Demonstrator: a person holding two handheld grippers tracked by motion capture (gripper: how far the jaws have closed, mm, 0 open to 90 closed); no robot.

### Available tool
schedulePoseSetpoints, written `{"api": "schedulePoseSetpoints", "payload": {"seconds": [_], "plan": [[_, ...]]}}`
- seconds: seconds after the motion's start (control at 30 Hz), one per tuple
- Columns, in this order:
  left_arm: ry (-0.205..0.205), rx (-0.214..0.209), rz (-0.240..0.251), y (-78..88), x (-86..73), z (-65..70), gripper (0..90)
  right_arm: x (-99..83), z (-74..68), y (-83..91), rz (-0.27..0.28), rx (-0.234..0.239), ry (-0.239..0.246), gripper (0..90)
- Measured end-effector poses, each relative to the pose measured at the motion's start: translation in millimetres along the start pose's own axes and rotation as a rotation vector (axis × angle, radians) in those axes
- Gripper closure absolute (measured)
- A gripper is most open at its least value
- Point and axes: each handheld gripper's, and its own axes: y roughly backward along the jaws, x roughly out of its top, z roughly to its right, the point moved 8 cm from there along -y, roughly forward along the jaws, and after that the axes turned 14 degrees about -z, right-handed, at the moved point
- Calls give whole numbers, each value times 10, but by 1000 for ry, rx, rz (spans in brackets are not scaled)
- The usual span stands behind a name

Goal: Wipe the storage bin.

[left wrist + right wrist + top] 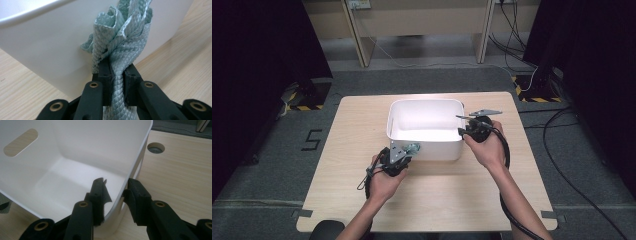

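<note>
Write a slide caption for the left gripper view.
Left gripper clamps a bunched pale-green quilted cloth against the white tub's outer wall.

A grey carpeted floor (422,80) is being crossed by loose black and white cables (562,165), and a painted black numeral "5" (312,139) is being shown beside the pale wooden table (352,130). Light wooden furniture legs (362,37) are being flanked by dark black curtains (252,65), with yellow-and-black hazard tape (537,98) being displayed at their feet.
</note>
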Motion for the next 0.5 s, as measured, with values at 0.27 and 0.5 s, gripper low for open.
{"api": "schedulePoseSetpoints", "payload": {"seconds": [0.27, 0.5], "plan": [[1, 3, 1, -25, -22, 5, 789, 0, -1, 0, 1, 1, -2, 680], [0, 4, -8, -60, -50, 9, 790, 0, 1, 0, 1, 1, -2, 680]]}}
